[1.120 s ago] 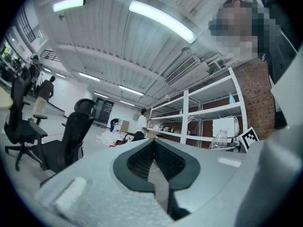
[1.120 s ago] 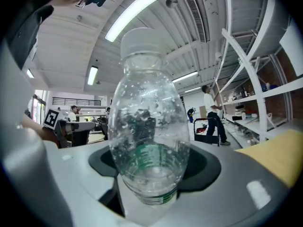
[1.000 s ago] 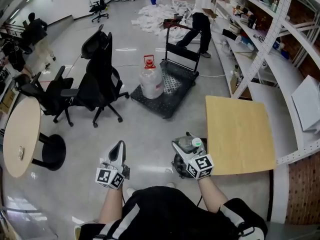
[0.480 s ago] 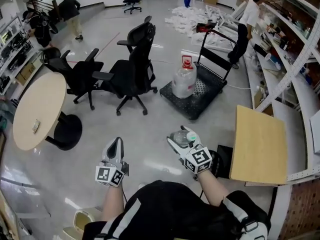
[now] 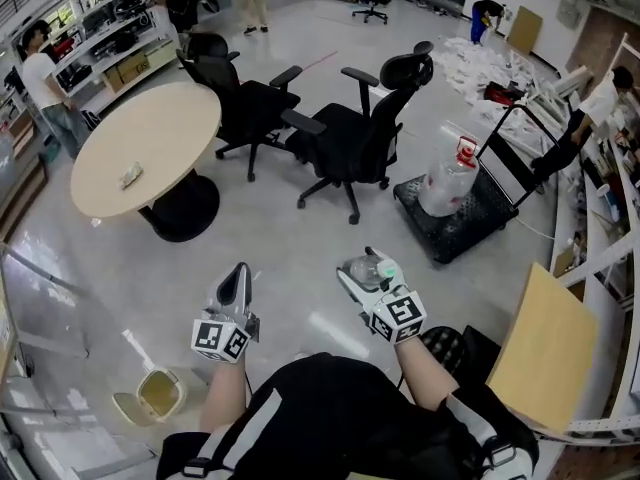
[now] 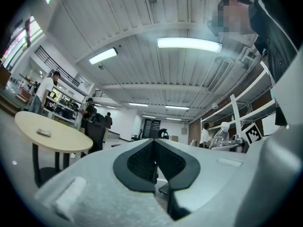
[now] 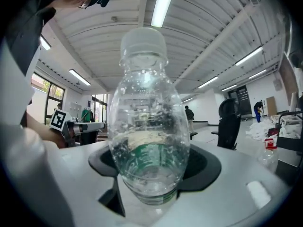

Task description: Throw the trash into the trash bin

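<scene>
Your right gripper (image 5: 368,271) is clamped on the clear plastic bottle (image 7: 147,126). Its pads press the bottle's lower body and the cap points out past the jaw tips, so the pickup is done, but the trash is held in the air over the floor (image 5: 290,258) and is not yet in a bin. Your left gripper (image 5: 237,280) has its jaws closed together on nothing. What's left is the carry and the drop: a small pale open bin (image 5: 158,396) stands on the floor by your left side, probably the target, well apart from the bottle.
</scene>
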The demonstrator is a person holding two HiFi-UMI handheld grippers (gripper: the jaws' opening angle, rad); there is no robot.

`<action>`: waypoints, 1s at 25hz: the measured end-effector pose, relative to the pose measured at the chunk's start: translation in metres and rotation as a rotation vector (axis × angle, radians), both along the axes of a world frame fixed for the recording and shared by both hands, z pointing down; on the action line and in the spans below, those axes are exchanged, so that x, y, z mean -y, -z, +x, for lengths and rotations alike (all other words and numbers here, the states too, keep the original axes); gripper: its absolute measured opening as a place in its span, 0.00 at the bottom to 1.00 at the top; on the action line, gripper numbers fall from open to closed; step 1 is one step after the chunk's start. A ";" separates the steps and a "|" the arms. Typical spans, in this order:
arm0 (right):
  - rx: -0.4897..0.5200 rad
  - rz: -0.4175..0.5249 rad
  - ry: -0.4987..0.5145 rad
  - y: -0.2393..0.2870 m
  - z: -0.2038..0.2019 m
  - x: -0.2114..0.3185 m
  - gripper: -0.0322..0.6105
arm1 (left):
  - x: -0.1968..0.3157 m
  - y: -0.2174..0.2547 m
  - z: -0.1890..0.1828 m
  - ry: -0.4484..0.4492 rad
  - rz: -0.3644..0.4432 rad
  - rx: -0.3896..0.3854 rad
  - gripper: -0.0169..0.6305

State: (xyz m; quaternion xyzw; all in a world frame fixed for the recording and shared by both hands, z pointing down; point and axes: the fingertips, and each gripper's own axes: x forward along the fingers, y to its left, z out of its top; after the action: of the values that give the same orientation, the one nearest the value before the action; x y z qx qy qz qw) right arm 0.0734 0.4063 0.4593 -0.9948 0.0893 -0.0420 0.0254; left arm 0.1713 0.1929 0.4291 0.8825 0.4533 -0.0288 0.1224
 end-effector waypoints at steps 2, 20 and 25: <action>0.007 0.000 0.047 -0.005 0.017 0.025 0.57 | 0.029 -0.005 0.006 0.045 0.000 0.005 0.03; 0.062 -0.067 0.626 -0.026 0.133 0.260 0.57 | 0.279 -0.047 -0.013 0.634 -0.021 0.054 0.03; 0.076 -0.076 0.771 -0.033 0.165 0.328 0.57 | 0.338 -0.056 -0.016 0.788 -0.016 0.075 0.03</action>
State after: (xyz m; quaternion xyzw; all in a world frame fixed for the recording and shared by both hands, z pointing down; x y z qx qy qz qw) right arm 0.2382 0.0784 0.4927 -0.8862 0.4541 -0.0886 -0.0259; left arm 0.1551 -0.1454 0.4849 0.9883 0.0751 -0.0448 0.1251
